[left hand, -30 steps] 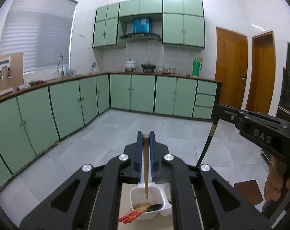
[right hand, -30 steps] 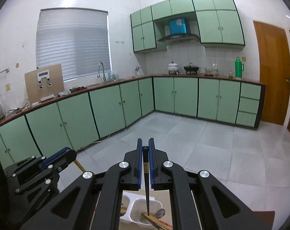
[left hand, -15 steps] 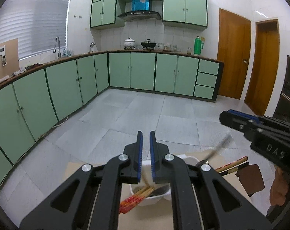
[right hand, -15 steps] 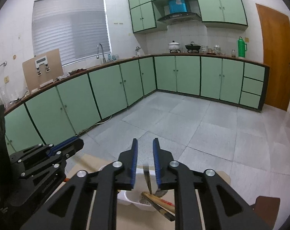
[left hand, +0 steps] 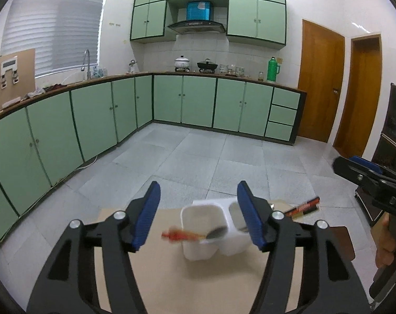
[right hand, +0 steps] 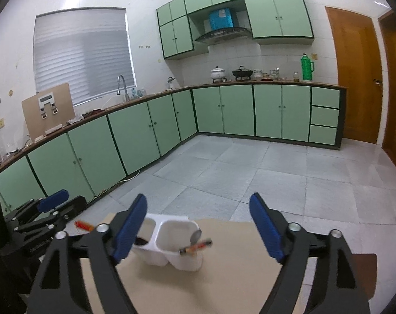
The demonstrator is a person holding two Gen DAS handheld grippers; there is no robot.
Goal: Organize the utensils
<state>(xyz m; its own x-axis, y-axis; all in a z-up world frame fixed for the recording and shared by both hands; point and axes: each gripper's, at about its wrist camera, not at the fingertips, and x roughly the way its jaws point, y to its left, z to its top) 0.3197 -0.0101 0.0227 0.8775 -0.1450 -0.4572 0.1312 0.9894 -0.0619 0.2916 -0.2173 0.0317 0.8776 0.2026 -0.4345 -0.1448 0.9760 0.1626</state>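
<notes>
A white two-compartment holder [left hand: 211,235] [right hand: 171,246] stands on the beige table [left hand: 171,274]. Red chopsticks [left hand: 181,235] and a spoon [left hand: 219,233] lean out of its left cup. More chopsticks [right hand: 195,247] and a spoon [right hand: 197,235] rest in the right cup. My left gripper [left hand: 198,191] hangs just short of the holder, jaws opening, with nothing pressed between the pads. My right gripper [right hand: 198,201] does the same from the other side, jaws opening wide and empty. Each gripper shows at the edge of the other's view: the right gripper [left hand: 363,175], the left gripper [right hand: 54,202].
A brown square mat [left hand: 342,238] [right hand: 363,261] lies at the table's right end. Dark-and-red chopsticks [left hand: 304,206] stick out to the holder's right. The table's far edge drops to a grey tiled floor [left hand: 224,162], with green cabinets [left hand: 182,99] beyond.
Both grippers were shut on upright utensils over the holder, the left on a wooden chopstick. Both have let go and spread open, and both views have dipped toward the table.
</notes>
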